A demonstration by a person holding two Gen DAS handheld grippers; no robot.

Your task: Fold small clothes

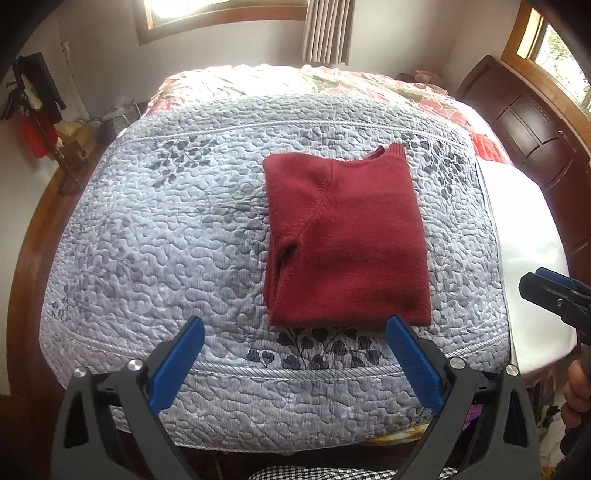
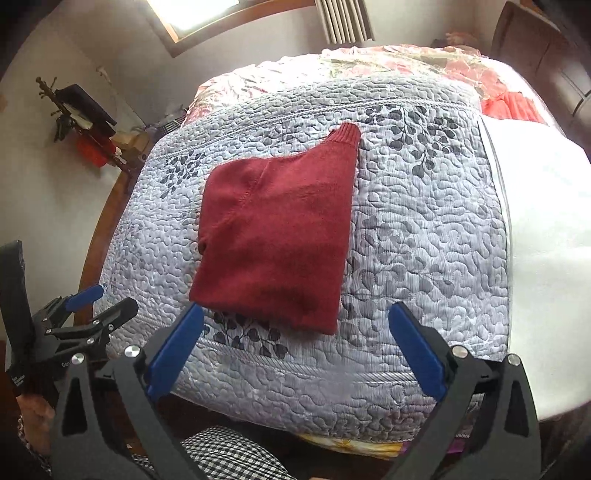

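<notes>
Already the red sweater point(image 1: 343, 236) lies folded mid-frame on the quilted bed point(image 1: 166, 240); both claws, left claw point(image 1: 295, 354) and right claw point(image 2: 295, 343), hang released below it. Folding looks finished; next likely another garment.

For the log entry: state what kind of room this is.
Most likely a home bedroom. A bed with a grey quilted bedspread and wooden headboard, a curtained window, and a folded red sweater lying on it.
</notes>
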